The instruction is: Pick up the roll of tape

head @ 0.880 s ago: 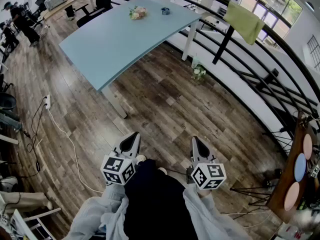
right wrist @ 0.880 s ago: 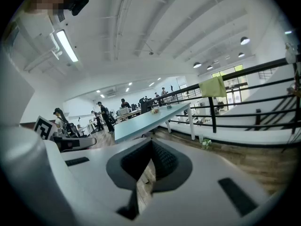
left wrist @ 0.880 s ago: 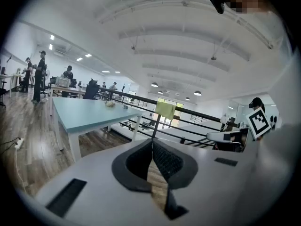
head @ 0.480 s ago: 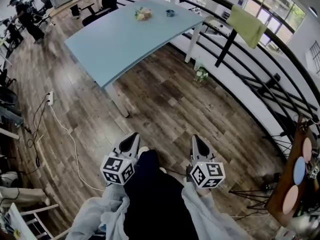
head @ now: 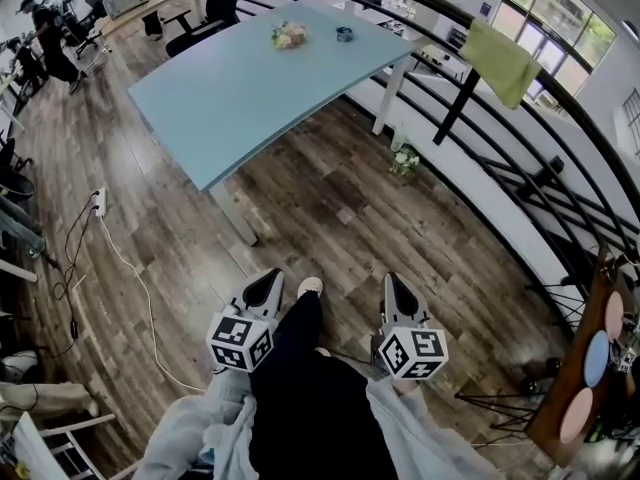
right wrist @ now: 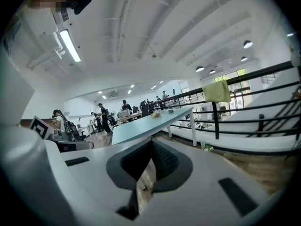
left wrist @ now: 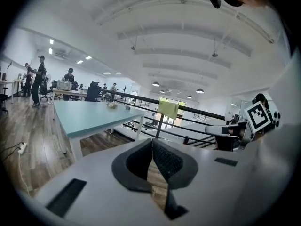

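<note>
The roll of tape (head: 345, 34) is a small dark blue ring near the far edge of the light blue table (head: 240, 88), beside a small bunch of flowers (head: 288, 36). It is far ahead of both grippers. My left gripper (head: 268, 283) and right gripper (head: 392, 286) are held low over the wooden floor, level with each other, both shut and empty. In the left gripper view the gripper (left wrist: 152, 142) has its pads meeting, with the table (left wrist: 89, 114) beyond. The right gripper view shows that gripper (right wrist: 150, 145) closed too, with the tape (right wrist: 170, 110) tiny on the table.
A black railing runs along the right with a green cloth (head: 500, 53) hung on it. A small plant (head: 404, 158) stands on the floor by the table leg. A power strip and cable (head: 96, 203) lie at the left. People stand by desks far left (head: 48, 38).
The table has come slightly nearer and lower in the head view. A white shoe has appeared on the floor between the grippers. Both grippers stay shut and side by side.
</note>
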The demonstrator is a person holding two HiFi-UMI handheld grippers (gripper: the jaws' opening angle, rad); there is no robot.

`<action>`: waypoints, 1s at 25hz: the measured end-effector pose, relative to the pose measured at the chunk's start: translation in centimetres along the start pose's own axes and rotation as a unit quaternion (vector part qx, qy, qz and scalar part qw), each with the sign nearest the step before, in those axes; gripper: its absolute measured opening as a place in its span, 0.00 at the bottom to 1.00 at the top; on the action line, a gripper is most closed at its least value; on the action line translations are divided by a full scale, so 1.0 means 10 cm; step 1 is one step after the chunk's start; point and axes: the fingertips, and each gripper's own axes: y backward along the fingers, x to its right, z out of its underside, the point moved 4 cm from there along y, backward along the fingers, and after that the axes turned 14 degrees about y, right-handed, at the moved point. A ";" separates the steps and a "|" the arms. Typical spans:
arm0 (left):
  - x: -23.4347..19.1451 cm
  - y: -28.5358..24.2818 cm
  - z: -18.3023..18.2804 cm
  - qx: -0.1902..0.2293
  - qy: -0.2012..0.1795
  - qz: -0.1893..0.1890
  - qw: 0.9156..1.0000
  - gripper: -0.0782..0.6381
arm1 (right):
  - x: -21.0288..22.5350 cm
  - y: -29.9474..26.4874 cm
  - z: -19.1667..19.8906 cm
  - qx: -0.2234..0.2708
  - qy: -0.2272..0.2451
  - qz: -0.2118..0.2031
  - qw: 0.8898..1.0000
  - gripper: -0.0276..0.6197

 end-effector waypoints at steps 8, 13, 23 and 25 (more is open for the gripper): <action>-0.16 -0.66 -0.41 0.002 0.004 0.001 1.000 0.13 | 0.23 -0.66 -0.30 -0.006 0.005 -0.012 1.000 0.05; -0.27 -1.04 -0.68 0.005 0.001 0.009 1.000 0.13 | 0.36 -1.07 -0.49 -0.006 0.007 -0.009 1.000 0.05; -0.56 -1.74 -1.14 0.005 0.003 0.022 1.000 0.13 | 0.60 -1.74 -0.77 -0.014 0.006 0.007 1.000 0.05; -0.60 -1.87 -1.21 0.005 0.001 0.027 1.000 0.13 | 0.66 -1.85 -0.81 -0.013 0.005 0.012 1.000 0.05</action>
